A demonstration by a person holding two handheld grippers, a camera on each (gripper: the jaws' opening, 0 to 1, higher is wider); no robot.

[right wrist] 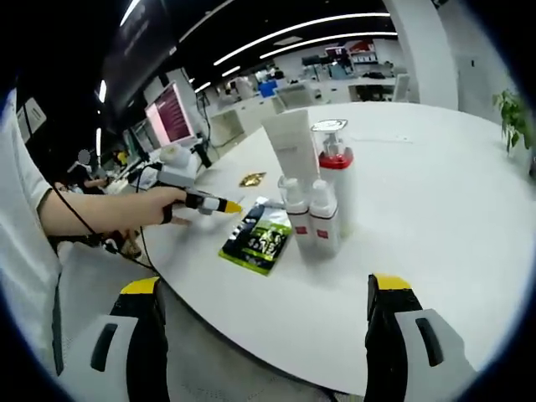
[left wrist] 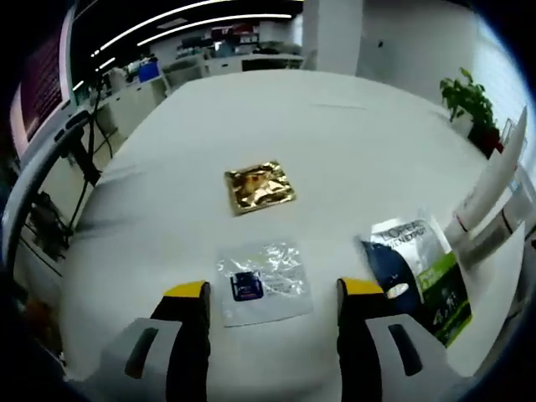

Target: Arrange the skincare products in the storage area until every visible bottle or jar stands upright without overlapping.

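Standing upright: four bottles (right wrist: pixel 311 180); lying flat: three sachets (left wrist: pixel 260 186).

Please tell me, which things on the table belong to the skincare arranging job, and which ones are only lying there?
Belong to the job:
white tube
red-collared pump bottle
two small white bottles

Only lying there:
gold sachet
clear packet
green and black pouch
potted plant

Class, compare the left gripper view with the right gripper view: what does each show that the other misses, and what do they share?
Left gripper view alone: a clear sachet lying between its open jaws.

Right gripper view alone: upright bottles, a pump bottle, and a person's hand holding the left gripper.

Both: the white table, gold packet and green-and-black pouch, plus the white tube.
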